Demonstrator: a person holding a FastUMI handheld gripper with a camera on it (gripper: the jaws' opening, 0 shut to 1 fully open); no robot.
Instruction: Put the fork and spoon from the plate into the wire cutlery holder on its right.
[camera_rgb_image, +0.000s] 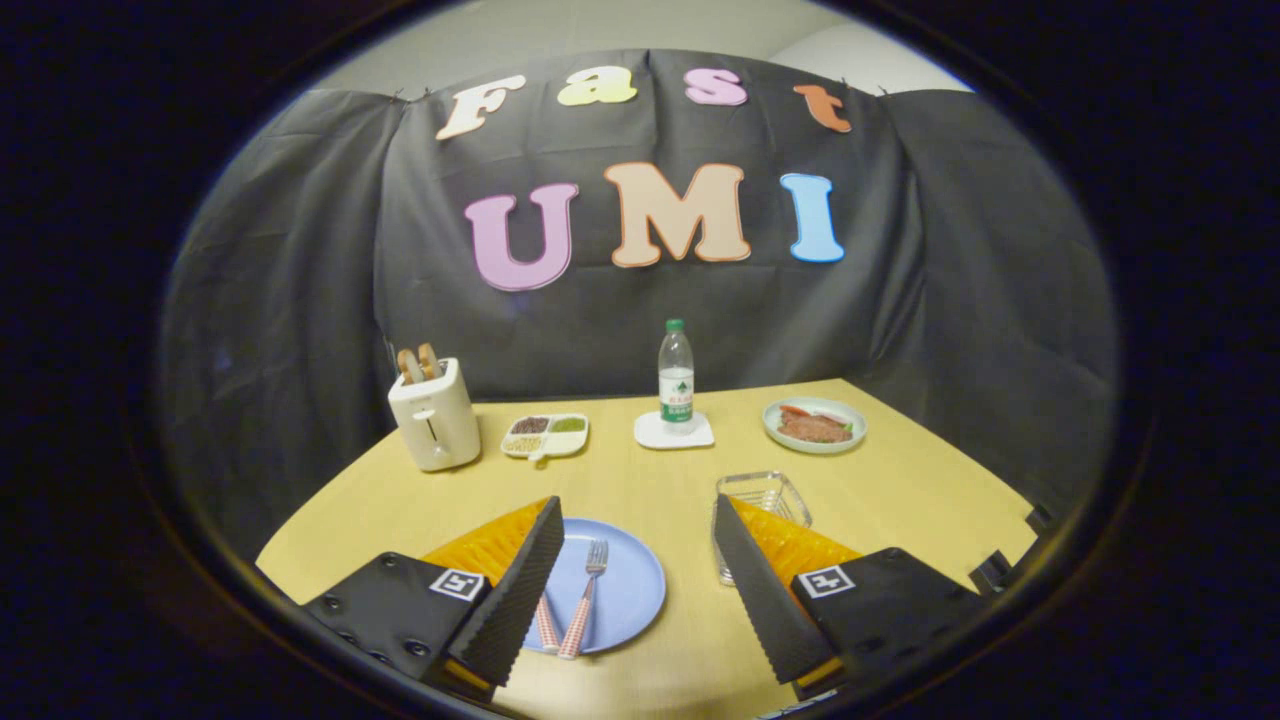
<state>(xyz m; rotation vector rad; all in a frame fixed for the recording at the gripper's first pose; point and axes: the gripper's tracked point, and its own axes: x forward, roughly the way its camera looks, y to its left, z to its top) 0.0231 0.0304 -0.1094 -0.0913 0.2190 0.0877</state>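
Observation:
A blue plate lies on the wooden table just ahead of my left finger. On it rests a fork with a red-and-white checked handle, tines pointing away from me. Beside it a second checked handle, the spoon, is mostly hidden behind my left finger. The wire cutlery holder stands to the right of the plate, partly behind my right finger. My gripper is open above the table's near side, nothing between its fingers.
At the back of the table stand a white toaster with bread in it, a divided dish of grains, a water bottle on a white coaster and a plate of food. Black cloth walls surround the table.

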